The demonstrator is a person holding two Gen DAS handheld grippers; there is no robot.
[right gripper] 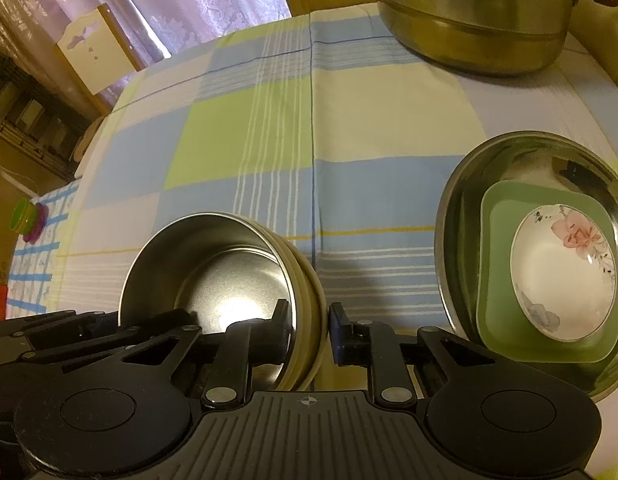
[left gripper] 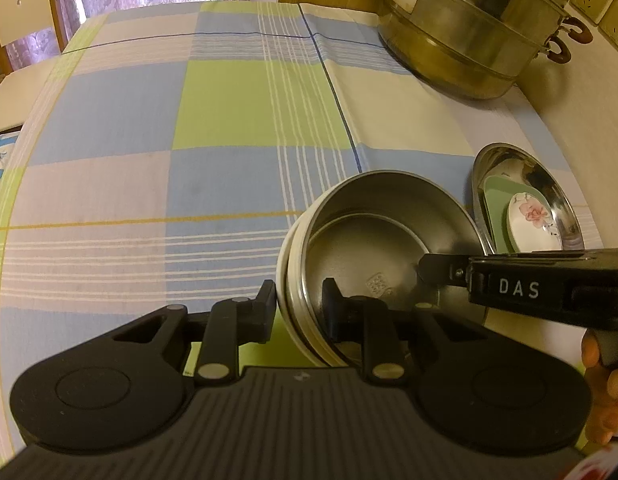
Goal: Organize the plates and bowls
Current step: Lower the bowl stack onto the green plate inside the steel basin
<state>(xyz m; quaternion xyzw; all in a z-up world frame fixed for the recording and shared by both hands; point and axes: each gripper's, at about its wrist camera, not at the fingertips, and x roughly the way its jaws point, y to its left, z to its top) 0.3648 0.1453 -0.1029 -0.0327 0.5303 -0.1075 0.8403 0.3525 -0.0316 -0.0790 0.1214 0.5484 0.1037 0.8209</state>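
Observation:
A steel bowl with a cream outer wall (left gripper: 373, 248) (right gripper: 213, 264) is tilted above the checked tablecloth. My left gripper (left gripper: 299, 312) is shut on its left rim, one finger inside and one outside. My right gripper (right gripper: 309, 336) is shut on its right rim the same way; its finger (left gripper: 437, 268) reaches in from the right in the left wrist view. To the right a shiny steel basin (right gripper: 493, 168) (left gripper: 549, 184) holds a green square plate (right gripper: 497, 280) with a white flowered plate (right gripper: 565, 272) on top.
A large steel steamer pot (left gripper: 477, 28) (right gripper: 477, 12) stands at the back right of the table (left gripper: 149, 128). Wall sockets (left gripper: 601, 8) are behind it. A chair (right gripper: 93, 52) and curtains are beyond the far edge. Small toys (right gripper: 29, 220) lie at the left.

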